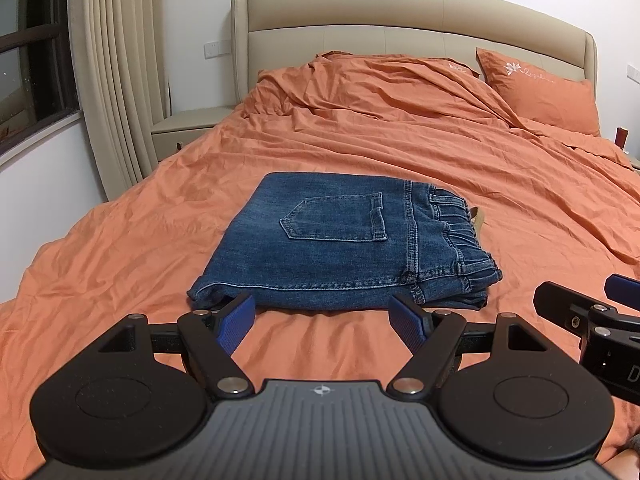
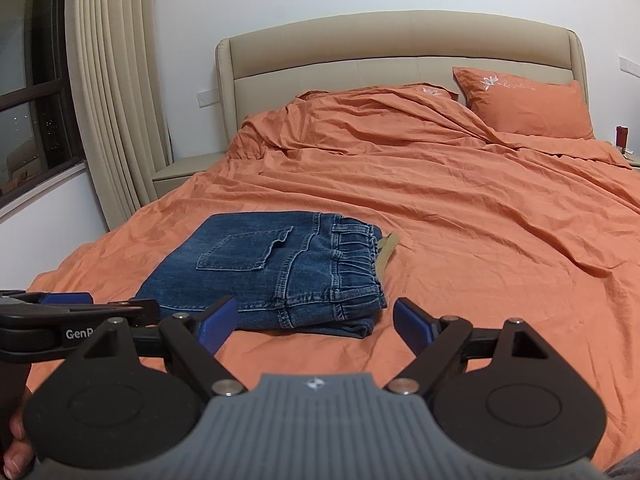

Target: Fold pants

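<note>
Left wrist view is showing me the jeans [image 1: 340, 240] lying folded into a compact rectangle on the orange sheet [image 1: 440, 168], toward the near end of the bed, back pocket [image 1: 336, 218] facing up and the elastic waistband [image 1: 460, 220] bunching at the right edge. A tan strap [image 1: 477, 218] is poking out from behind the waistband. I am seeing several denim layers stacking at the near right corner.

I am holding my left gripper [image 1: 322, 322] just short of the jeans' near edge, its blue pads [image 1: 236, 322] spread wide and pinching nothing. From the right wrist view my right gripper [image 2: 316, 322] is also gaping, empty, its left pad overlapping the near hem in the picture; I cannot tell if it is touching. Each gripper is showing in the other's view at the frame edge, beside its partner.

Farther out, the sheet is wrinkling across the whole bed, with a rumpled duvet [image 1: 380, 84] heaping near the beige headboard [image 1: 400, 12] and a pillow [image 1: 544, 92] leaning at the right. A nightstand [image 1: 188, 128] is standing left of the bed; its drawer is closed, so its contents are hidden from me. Curtains [image 1: 116, 60] are hanging beside a dark window [image 1: 32, 60].
</note>
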